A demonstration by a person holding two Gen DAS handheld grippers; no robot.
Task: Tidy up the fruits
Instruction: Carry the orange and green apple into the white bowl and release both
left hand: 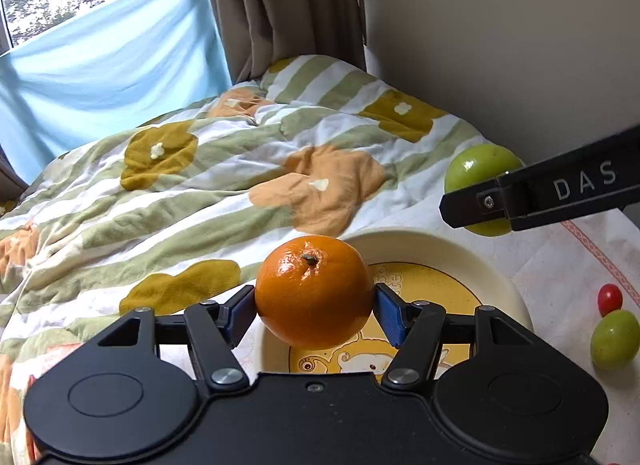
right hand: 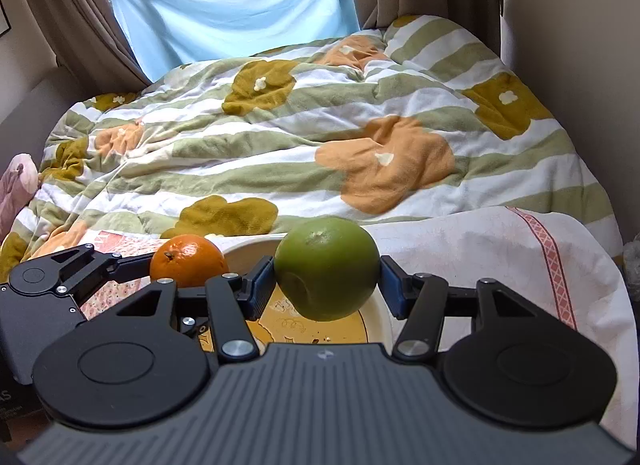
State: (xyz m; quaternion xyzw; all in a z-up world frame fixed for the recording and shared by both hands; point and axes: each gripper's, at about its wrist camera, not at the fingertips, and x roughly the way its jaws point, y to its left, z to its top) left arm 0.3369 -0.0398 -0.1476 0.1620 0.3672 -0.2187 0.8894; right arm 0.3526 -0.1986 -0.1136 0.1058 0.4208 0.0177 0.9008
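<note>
Two fruits were clamped: our left gripper (left hand: pixel 316 307) fingers gripped the round orange (left hand: pixel 314 291), our right gripper (right hand: pixel 326 285) fingers the round green apple (right hand: pixel 326 267), above the cream plate (left hand: pixel 420 243).

We see a glossy orange (left hand: pixel 314 291), stem up, at lower centre above the cream-and-yellow plate (left hand: pixel 432 243), a green apple (right hand: pixel 326 267) alongside.
</note>
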